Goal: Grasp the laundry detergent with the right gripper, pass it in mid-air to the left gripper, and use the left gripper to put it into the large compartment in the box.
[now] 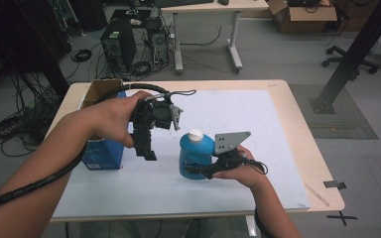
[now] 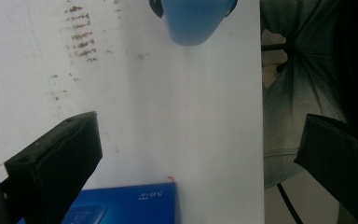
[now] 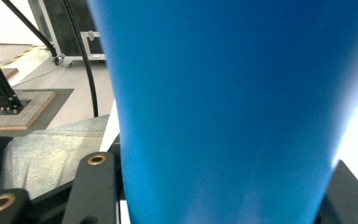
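Observation:
A blue bottle (image 1: 196, 157) with a white cap (image 1: 195, 134) stands upright near the middle of the white mat (image 1: 238, 114). My right gripper (image 1: 199, 169) is shut on its lower body from the right, and the bottle (image 3: 223, 93) sits between the jaws of this gripper (image 3: 219, 196). My left gripper (image 1: 147, 151) hangs above the mat to the left of the bottle, pointing down. This gripper (image 2: 196, 140) is open, its jaws wide apart with nothing between them. The bottle (image 2: 193, 21) shows at the top of the left gripper view.
A blue box (image 1: 104, 154) lies at the mat's left side, by the left forearm, with a brown cardboard flap (image 1: 99, 91) behind it; the box (image 2: 130, 205) is just below the left jaws. The wooden table edge (image 1: 305, 129) rims the mat. A computer tower (image 1: 118, 44) and cables lie on the floor beyond.

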The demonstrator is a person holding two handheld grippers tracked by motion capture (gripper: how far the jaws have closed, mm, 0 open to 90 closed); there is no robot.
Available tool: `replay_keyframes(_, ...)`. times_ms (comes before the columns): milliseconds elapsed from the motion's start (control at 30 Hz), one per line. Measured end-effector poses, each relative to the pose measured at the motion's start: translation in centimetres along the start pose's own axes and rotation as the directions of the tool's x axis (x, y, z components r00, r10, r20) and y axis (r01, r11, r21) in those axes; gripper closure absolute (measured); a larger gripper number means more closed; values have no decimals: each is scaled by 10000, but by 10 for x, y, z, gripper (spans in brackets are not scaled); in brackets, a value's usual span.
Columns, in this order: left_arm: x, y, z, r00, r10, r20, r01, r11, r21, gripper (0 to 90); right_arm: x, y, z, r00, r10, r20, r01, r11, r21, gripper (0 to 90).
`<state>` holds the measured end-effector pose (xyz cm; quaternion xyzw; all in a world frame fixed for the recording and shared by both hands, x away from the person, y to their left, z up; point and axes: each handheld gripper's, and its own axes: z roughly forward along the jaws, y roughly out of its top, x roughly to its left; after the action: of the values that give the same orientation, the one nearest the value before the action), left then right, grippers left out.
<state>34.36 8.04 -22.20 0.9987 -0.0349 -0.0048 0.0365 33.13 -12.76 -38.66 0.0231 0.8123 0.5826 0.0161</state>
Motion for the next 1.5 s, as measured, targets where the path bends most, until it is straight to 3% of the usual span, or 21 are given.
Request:
replay_keyframes(533,-2,7,11,9999,119,55,-119,9998,152,2,-1,-1,21,9996,-51,-261,56,9998,183,450)
replay_keyframes(1500,-10,21,20,9991,424,-94,-420,9983,398,2,2,14,57,9969,-355,-699,387,9982,451,450)
